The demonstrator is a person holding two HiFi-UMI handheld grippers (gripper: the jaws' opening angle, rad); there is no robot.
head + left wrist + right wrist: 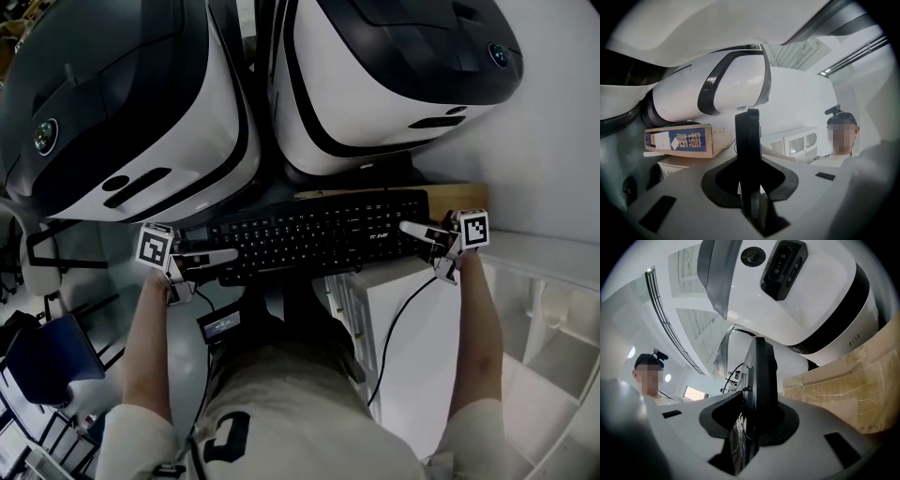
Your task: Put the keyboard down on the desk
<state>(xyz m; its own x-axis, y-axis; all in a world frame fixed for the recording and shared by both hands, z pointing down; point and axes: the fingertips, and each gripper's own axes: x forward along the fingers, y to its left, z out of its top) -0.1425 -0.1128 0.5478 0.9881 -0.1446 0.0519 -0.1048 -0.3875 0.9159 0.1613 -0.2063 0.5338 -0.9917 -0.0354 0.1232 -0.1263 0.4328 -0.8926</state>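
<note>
Where the fingers of the left gripper [221, 256] and right gripper [418, 232] stand narrowly apart, each pair clamps one short end of the black keyboard [319, 234], held level at frame centre, right end over the white tabletop [384, 281].

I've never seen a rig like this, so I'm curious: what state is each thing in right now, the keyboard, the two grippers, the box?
keyboard: keys up, roughly level, gripped at both ends.
left gripper: shut on the keyboard's left end.
right gripper: shut on the keyboard's right end.
cardboard box: closed, taped over.
cable: hanging slack below the right gripper.
</note>
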